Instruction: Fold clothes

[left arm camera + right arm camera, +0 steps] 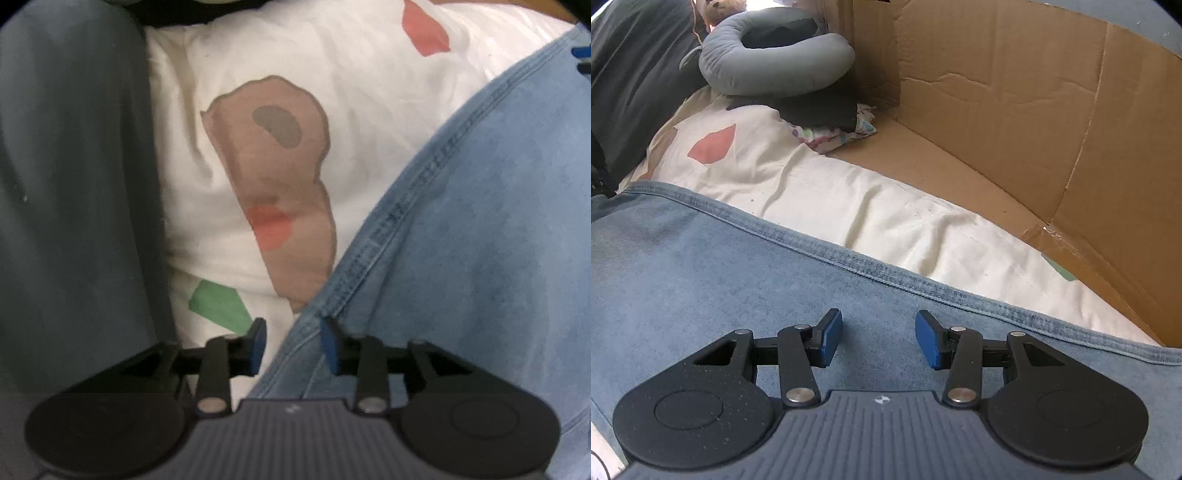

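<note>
**A:** Start at the left gripper (292, 345). What is it doing?

**B:** It points almost straight down, with its blue pads (330, 345) parted by a moderate gap. The stitched edge of the denim garment (480, 240) runs right up between them. The far pad sits over the denim and the near one over the white printed bedding (258, 74). I see no pinch, so I read the jaws as released and straddling the hem, not gripping it.

**B:** That placement makes sense for folding, I'd judge: you come down astride an edge so a squeeze catches the fabric and not the sheet beneath.

**A:** And the right gripper (879, 338)?

**B:** About half open and empty. It is tilted down over the broad flat of the denim, with cloth directly below and on both sides of the pads. Whether the tips brush the fabric I cannot tell. Nothing is clamped.

**A:** Moving outward from it?

**B:** Ahead of its tips the denim's seamed edge crosses the view, then the white bedding. Beyond that, to the right, an opened cardboard box (1015, 92) stands like a wall. Far ahead and left, a grey neck pillow (775, 51) lies on dark cloth.

**A:** And around the left one?

**B:** Denim to its right, bedding ahead with a brown bear print (277, 177), and a grey-green cloth (66, 166) on its left.

**A:** So the garment is spread flat?

**B:** It looks so, likely laid out to make edges reachable.
</note>
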`<action>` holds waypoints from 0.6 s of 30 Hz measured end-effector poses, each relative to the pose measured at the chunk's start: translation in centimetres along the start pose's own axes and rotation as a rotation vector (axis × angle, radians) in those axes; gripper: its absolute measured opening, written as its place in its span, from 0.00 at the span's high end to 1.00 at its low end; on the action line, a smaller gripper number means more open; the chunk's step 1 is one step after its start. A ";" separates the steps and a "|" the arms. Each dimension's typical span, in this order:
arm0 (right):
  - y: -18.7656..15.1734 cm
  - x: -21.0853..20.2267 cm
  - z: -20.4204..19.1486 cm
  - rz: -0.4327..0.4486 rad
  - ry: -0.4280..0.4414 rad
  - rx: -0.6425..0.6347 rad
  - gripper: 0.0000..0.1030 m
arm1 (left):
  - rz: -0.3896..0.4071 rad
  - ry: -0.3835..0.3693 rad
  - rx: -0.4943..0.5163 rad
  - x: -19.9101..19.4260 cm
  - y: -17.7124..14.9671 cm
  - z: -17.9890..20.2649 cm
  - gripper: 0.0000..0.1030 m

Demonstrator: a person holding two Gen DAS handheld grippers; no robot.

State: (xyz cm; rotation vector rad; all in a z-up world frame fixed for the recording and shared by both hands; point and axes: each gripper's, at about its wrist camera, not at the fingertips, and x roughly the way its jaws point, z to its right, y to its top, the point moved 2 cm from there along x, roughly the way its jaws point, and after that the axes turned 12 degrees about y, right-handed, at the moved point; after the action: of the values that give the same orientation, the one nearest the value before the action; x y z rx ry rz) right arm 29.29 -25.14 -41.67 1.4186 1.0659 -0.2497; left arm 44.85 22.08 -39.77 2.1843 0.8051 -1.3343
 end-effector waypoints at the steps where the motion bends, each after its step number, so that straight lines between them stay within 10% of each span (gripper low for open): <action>1: 0.0 0.1 0.1 -0.001 0.000 0.001 0.49 | -0.007 -0.005 0.002 0.2 0.1 0.1 0.66; 7: 0.3 0.8 0.4 -0.007 0.008 -0.002 0.47 | -0.053 -0.071 -0.009 1.5 0.7 0.7 0.91; 18: 0.2 1.1 0.4 -0.016 0.019 -0.010 0.43 | -0.081 -0.085 0.107 0.8 1.4 0.6 0.84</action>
State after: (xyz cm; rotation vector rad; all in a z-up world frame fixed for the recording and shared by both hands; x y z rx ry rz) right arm 30.22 -24.91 -42.38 1.4063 1.0930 -0.2426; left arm 45.69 20.82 -40.64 2.1797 0.8144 -1.5325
